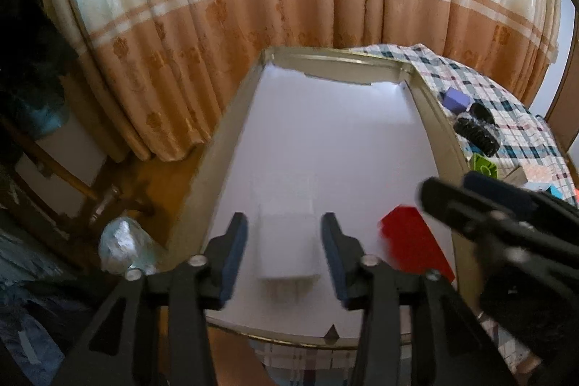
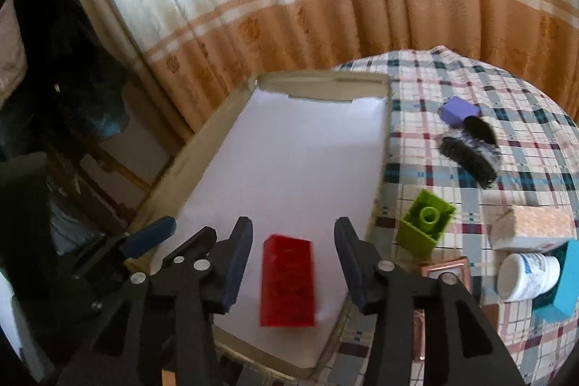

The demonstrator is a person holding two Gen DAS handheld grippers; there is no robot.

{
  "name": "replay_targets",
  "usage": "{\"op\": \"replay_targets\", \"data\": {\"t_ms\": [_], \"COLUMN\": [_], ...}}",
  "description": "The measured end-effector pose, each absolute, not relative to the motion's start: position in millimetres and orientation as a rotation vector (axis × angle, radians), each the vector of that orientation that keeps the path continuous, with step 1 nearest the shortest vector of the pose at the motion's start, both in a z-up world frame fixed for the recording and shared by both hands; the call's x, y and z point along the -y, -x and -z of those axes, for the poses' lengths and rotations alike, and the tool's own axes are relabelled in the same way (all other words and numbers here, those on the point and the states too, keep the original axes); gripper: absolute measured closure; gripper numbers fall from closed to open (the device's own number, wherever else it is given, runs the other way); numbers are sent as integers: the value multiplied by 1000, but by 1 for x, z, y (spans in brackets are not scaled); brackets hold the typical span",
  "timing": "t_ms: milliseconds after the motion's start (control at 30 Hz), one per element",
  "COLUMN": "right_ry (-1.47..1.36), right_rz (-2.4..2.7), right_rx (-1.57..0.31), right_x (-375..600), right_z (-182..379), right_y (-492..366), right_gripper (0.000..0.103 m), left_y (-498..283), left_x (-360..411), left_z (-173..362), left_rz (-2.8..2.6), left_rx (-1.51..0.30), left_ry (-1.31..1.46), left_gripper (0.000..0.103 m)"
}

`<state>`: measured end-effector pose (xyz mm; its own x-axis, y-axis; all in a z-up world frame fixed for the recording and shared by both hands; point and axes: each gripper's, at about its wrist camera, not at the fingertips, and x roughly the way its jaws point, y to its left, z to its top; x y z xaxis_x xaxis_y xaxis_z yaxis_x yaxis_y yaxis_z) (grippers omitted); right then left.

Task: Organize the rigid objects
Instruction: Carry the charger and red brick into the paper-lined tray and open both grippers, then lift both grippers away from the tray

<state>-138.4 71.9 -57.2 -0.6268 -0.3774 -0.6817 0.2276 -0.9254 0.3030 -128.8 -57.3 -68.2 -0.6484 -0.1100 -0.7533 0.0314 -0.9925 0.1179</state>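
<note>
A shallow tray point(image 1: 231, 140) lined with white paper lies on a plaid-covered table. A white block point(image 1: 287, 243) lies in it between the fingers of my open left gripper point(image 1: 286, 241), not gripped. A red brick point(image 2: 288, 281) lies in the tray near its front, between the fingers of my open right gripper point(image 2: 293, 252); it also shows in the left wrist view point(image 1: 416, 241). The right gripper point(image 1: 474, 194) appears in the left view at right. The left gripper point(image 2: 173, 237) appears in the right view at left.
On the plaid cloth point(image 2: 506, 89) right of the tray lie a purple block point(image 2: 457, 111), black ribbed pieces point(image 2: 470, 154), a green brick point(image 2: 425, 223), a beige box point(image 2: 532, 227), a white jar point(image 2: 526, 275), a blue block point(image 2: 564, 277). Curtain point(image 2: 289, 6) behind; wooden chair point(image 1: 72, 179) left.
</note>
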Motion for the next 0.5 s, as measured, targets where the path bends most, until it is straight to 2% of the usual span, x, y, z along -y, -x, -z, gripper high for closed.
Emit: {"op": "replay_targets", "data": {"t_ms": [33, 67, 100, 200, 500], "right_ry": [-1111, -1092, -1072, -997, -959], "right_rz": [2568, 2591, 2624, 2681, 2781], "right_rx": [277, 287, 295, 328, 434], "right_x": [-76, -80, -85, -99, -138], "right_z": [54, 50, 47, 37, 32], "right_y": [134, 130, 123, 106, 72], "right_gripper": [49, 45, 40, 39, 39], "left_y": [127, 124, 121, 112, 99], "left_x": [56, 54, 54, 49, 27], "left_z": [65, 60, 55, 44, 41], "left_rz": [2782, 2783, 2789, 2819, 2843], "left_rx": [162, 176, 179, 187, 252], "left_ry": [-1251, -1214, -1165, -1082, -1104], "left_gripper": [37, 18, 8, 3, 2]}}
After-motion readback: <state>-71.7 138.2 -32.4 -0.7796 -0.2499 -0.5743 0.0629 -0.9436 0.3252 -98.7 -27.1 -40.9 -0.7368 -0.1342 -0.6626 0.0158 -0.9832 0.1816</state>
